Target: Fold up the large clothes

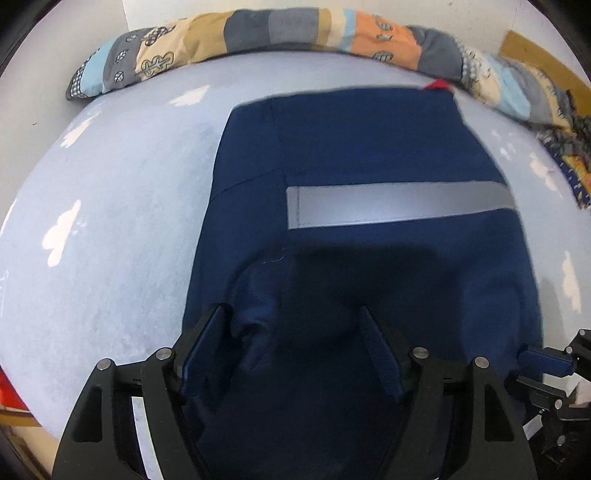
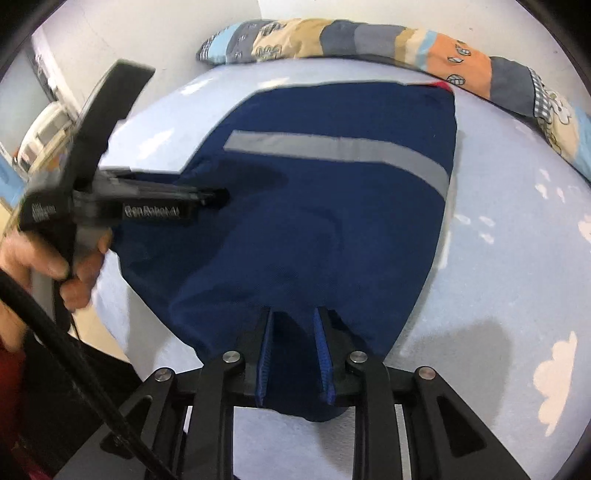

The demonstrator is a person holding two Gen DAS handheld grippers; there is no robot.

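A large navy garment [image 1: 369,147] with a grey reflective stripe [image 1: 399,206] lies folded on the light blue bed. It also shows in the right wrist view [image 2: 314,221], with its stripe [image 2: 332,149]. My left gripper [image 1: 293,314] is open, its fingers spread over the garment's near edge. It appears from the side in the right wrist view [image 2: 218,195], over the garment's left part. My right gripper [image 2: 295,314] is shut on the garment's near edge, cloth bunched between the blue pads [image 2: 266,350]. It shows at the right edge of the left wrist view [image 1: 546,360].
A rolled patchwork quilt [image 1: 258,33] lies along the far side of the bed [image 1: 110,221] and down its right side [image 2: 480,66]. White walls stand behind it. A hand [image 2: 55,258] holds the left gripper. A red object [image 1: 9,391] lies at the left edge.
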